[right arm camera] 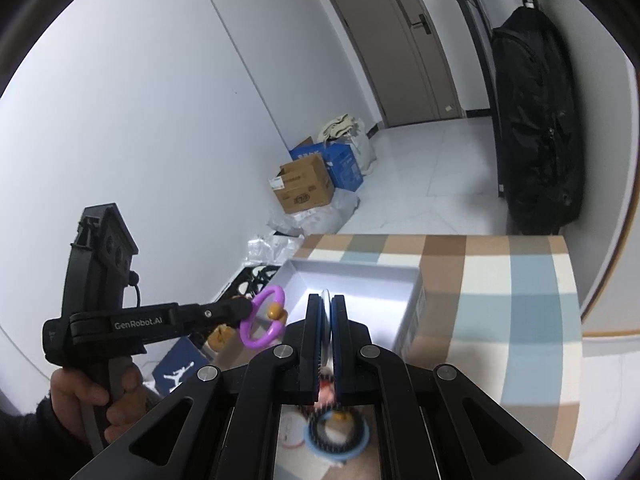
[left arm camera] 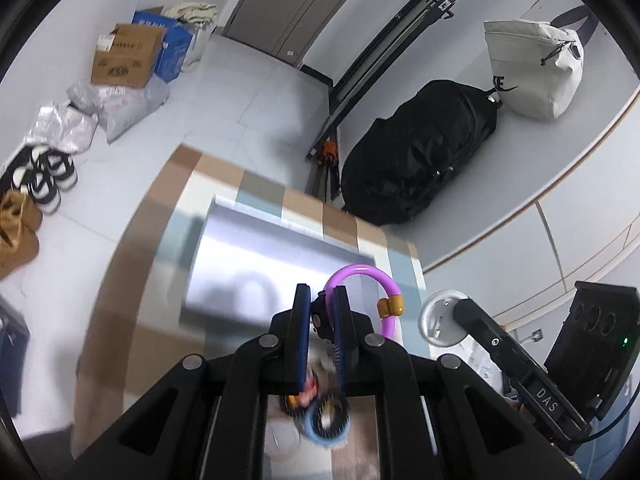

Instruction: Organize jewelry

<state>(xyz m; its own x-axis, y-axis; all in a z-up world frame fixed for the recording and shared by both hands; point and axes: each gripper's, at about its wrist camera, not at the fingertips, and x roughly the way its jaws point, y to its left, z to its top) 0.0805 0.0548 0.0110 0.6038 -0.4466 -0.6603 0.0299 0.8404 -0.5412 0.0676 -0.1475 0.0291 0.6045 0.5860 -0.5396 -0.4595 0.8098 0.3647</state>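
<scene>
Clenched, the left gripper [left arm camera: 322, 300] grasps a purple ring [left arm camera: 362, 280] with an orange bead, raised at nine o'clock of the white box [right arm camera: 360, 276]. At centre, the right gripper [right arm camera: 327, 310] pinches a thin white disc [right arm camera: 327, 312] at the box's six o'clock edge.

You've got 2 grippers in frame: left gripper [right arm camera: 244, 314], right gripper [left arm camera: 436, 322]. 1 purple ring [left arm camera: 362, 288], centre of frame, carrying 1 orange bead [left arm camera: 390, 307]. 1 blue ring [right arm camera: 335, 438] at the bottom edge, blurred. 1 white box [right arm camera: 360, 276] on 1 checked desk [right arm camera: 500, 300]. Upper left of the left view: 1 brown carton [left arm camera: 124, 56], 1 blue carton [left arm camera: 170, 46]. Right side: 1 black bag [left arm camera: 420, 152], 1 white bag [left arm camera: 532, 68].
</scene>
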